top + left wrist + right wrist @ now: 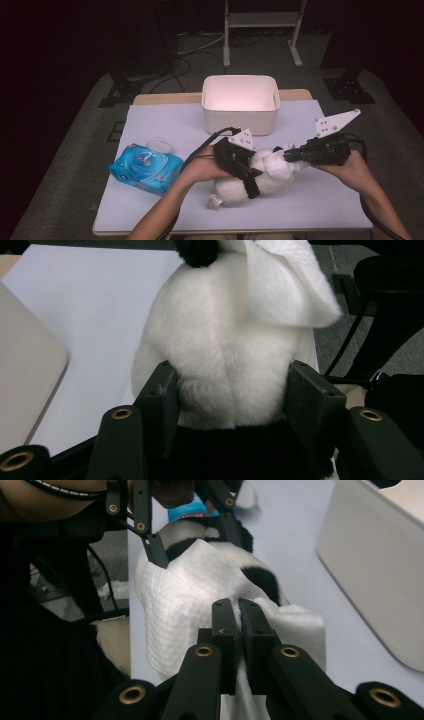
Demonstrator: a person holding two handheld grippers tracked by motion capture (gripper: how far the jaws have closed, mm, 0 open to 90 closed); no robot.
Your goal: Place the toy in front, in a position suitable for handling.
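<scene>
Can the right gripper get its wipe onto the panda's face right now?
Probably yes. The right gripper has its jaws shut on the wipe, which already lies on the plush panda. The left gripper holds the panda's body, and nothing stands between wipe and toy.

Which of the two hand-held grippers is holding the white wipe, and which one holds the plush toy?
The right hand-held gripper holds the white wipe, pinched between shut jaws. The left hand-held gripper instead grips the plush toy, with its jaws wider apart around the body.

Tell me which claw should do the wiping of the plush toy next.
Probably the right claw: it already pinches the white wipe against the plush toy, while the left claw steadies the toy.
</scene>
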